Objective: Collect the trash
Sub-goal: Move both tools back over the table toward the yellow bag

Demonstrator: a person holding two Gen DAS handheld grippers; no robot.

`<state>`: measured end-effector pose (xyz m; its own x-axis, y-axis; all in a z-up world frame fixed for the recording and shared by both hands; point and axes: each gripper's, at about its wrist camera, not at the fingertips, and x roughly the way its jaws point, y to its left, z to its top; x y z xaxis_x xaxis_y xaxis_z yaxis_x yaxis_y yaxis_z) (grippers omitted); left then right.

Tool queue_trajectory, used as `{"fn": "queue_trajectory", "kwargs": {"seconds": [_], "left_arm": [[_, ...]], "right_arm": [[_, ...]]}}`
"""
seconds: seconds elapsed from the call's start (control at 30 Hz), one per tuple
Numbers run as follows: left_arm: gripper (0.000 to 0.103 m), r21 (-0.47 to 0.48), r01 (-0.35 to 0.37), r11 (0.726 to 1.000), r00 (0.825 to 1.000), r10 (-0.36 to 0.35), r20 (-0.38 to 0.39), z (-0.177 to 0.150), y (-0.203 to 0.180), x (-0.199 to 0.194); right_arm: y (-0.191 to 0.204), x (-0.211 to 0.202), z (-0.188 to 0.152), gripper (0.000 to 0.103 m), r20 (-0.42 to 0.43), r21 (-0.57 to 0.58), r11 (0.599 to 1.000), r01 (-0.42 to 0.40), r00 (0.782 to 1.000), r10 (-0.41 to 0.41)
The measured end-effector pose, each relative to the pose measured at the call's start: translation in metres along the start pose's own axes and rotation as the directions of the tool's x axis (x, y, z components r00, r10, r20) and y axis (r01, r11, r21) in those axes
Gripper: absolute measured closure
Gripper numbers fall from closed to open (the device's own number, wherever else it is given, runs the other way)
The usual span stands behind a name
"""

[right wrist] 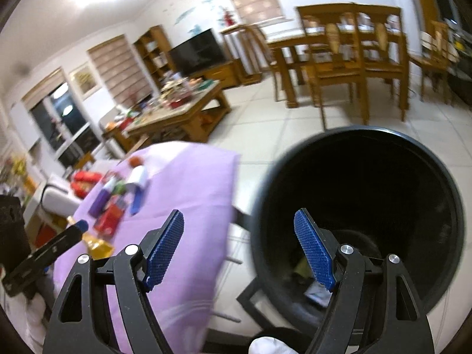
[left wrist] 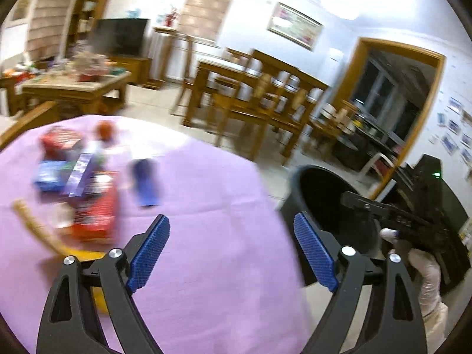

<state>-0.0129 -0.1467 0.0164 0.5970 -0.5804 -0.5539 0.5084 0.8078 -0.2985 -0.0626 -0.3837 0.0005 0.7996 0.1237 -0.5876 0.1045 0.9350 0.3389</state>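
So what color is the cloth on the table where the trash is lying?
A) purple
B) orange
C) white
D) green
A: the cloth under the pile of wrappers is light purple in both views, and it lies next to the black trash bin.

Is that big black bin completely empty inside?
No, the black bin already holds a few scraps at its bottom, seen in the right wrist view.
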Motion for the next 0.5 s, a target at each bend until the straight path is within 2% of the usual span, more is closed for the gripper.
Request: {"fn": "queue_trajectory", "kwargs": {"seconds": [0.27, 0.5], "left_arm": [[0.015, -0.079, -0.160, 0.984, 0.987, 0.161, 0.013, -0.006, 0.062, -0.026], [0.015, -0.099, -0.259, 0.961, 0.966, 0.259, -0.013, -0.013, 0.092, -0.036]], "right_arm": [[0.084, 0.035, -0.001, 0.026, -0.055, -0.103, 0.989, -0.106, 0.993, 0.101], [0.119, 0.053, -0.008, 0.026, -0.088, -0.149, 0.977, -0.151, 0.986, 0.139]]}}
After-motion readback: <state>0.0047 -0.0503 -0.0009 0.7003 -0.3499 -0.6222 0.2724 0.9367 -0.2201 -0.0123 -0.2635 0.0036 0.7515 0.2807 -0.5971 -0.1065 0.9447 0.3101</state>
